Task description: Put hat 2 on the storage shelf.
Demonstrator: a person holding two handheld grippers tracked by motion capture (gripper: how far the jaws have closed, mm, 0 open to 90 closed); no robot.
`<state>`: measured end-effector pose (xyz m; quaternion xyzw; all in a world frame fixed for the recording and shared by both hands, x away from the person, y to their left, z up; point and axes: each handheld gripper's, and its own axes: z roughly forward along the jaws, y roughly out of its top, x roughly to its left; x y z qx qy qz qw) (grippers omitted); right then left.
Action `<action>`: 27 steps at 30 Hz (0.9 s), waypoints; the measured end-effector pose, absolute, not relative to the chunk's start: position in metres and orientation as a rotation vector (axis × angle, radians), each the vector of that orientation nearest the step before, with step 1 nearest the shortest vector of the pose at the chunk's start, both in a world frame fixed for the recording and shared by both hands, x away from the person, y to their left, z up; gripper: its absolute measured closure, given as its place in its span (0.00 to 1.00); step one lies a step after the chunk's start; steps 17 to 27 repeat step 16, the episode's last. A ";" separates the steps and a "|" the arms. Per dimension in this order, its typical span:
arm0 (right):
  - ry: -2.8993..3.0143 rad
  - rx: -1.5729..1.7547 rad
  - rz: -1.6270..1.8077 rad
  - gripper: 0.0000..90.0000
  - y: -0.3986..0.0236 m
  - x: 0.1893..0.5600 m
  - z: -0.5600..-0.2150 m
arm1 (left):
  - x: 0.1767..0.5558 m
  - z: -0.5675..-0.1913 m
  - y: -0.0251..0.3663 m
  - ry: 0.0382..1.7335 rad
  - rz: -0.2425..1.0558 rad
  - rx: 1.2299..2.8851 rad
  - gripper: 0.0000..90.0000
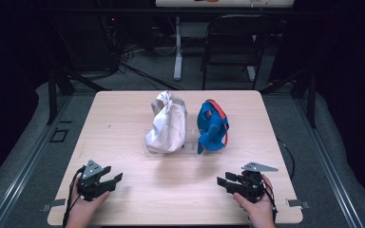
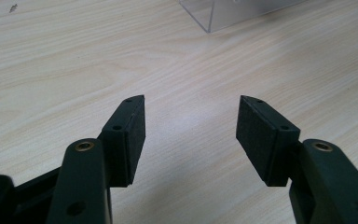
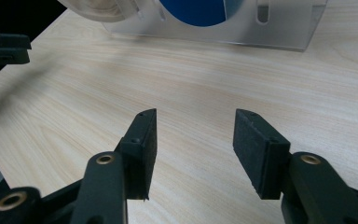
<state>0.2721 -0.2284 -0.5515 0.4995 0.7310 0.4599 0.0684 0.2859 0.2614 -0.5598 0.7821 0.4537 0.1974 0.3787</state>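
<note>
Both tongs, left (image 1: 108,176) and right (image 1: 226,182), gape empty over the tabletop (image 1: 180,190); next, probably, reach forward to the white bag (image 1: 167,124) and blue bag (image 1: 212,126).

One wooden table (image 1: 123,199) bears two bags on one clear stand (image 1: 188,146), a white bag (image 1: 167,124) at left and a blue bag (image 1: 212,126) at right, with two grippers near: left gripper (image 1: 113,175), right gripper (image 1: 225,180).
</note>
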 end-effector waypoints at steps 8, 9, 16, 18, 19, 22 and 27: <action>2.231 1.495 1.361 0.54 -0.226 0.273 -0.556 | 0.286 -0.559 0.260 1.121 0.530 1.982 0.45; 2.231 1.495 1.361 0.54 -0.226 0.273 -0.556 | 0.287 -0.560 0.260 1.125 0.528 1.983 0.45; 2.213 1.529 1.439 0.52 -0.233 0.273 -0.554 | 0.289 -0.563 0.253 1.173 0.443 2.010 0.42; 2.213 1.529 1.439 0.52 -0.233 0.273 -0.554 | 0.289 -0.563 0.253 1.173 0.443 2.010 0.42; 2.213 1.529 1.439 0.52 -0.233 0.273 -0.554 | 0.289 -0.563 0.253 1.173 0.443 2.010 0.42; 2.213 1.529 1.439 0.52 -0.233 0.273 -0.554 | 0.289 -0.563 0.253 1.173 0.443 2.010 0.42; 2.213 1.529 1.439 0.52 -0.233 0.273 -0.554 | 0.289 -0.563 0.253 1.173 0.443 2.010 0.42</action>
